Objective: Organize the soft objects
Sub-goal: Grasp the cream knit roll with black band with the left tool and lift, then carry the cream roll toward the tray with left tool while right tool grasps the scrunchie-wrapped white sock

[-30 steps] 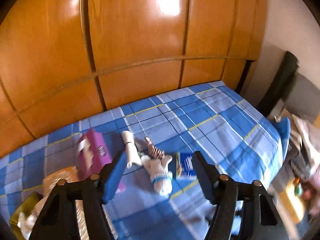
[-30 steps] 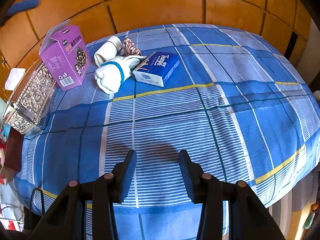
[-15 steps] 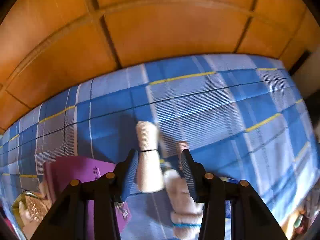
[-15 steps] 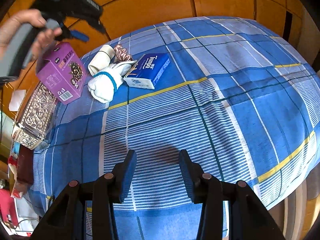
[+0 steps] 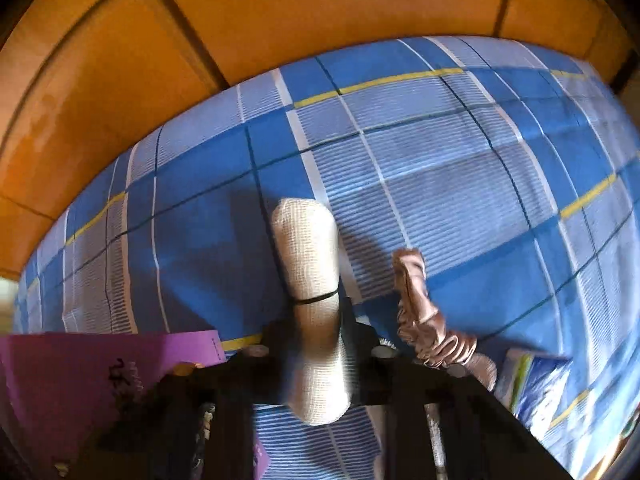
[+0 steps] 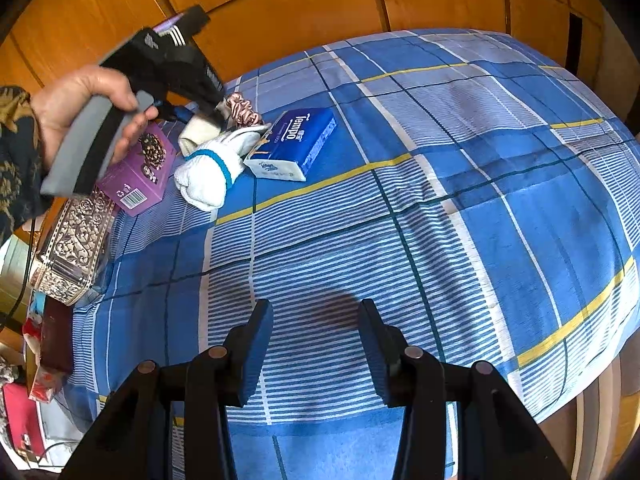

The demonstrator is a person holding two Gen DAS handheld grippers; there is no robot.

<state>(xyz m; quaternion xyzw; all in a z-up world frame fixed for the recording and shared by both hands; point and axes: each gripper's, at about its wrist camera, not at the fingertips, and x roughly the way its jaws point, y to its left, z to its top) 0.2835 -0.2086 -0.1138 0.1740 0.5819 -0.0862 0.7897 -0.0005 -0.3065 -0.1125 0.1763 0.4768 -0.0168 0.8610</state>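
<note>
Right tongs point(image 6: 316, 344): hovering low over the near part of the bed point(image 6: 460, 208), fingers standing apart with only striped bedspread between them, holding nothing.
Left tongs point(image 5: 316, 354): in the left wrist view, sitting on both sides of the cream bandage roll point(image 5: 310, 264), fingers pressing against its lower half; their tips are dark and blurred, so how firm the grip is remains hard to tell.
Left hand point(image 6: 86, 108): in the right wrist view, wrapping the grey handle of the left tongs point(image 6: 208, 118) and reaching down into the cluster at the far left of the bed.
Bandage roll: lying on the bedspread with a thin black band circling its middle; in the right wrist view only its end point(image 6: 198, 132) is showing under the left tongs.
Pink scrunchie point(image 5: 424, 316): lying just right of the roll, partly cut off by the tong arm; in the right wrist view point(image 6: 242, 112) it is peeking out behind the glove.
White glove point(image 6: 214, 168): lying beside the tissue pack, blue band around its cuff.
Tissue pack point(image 6: 296, 142): blue, reading "Tempo"; smaller print is too fine to read. Blurred at the edge of the left wrist view point(image 5: 532, 384).
Purple box point(image 6: 138, 172): half hidden by the hand, showing a barcode and recycling mark; its other writing is unreadable.
Embossed silver tin point(image 6: 72, 248): sitting at the bed's left edge.
Wooden panelling point(image 6: 312, 4): running behind the bed.
</note>
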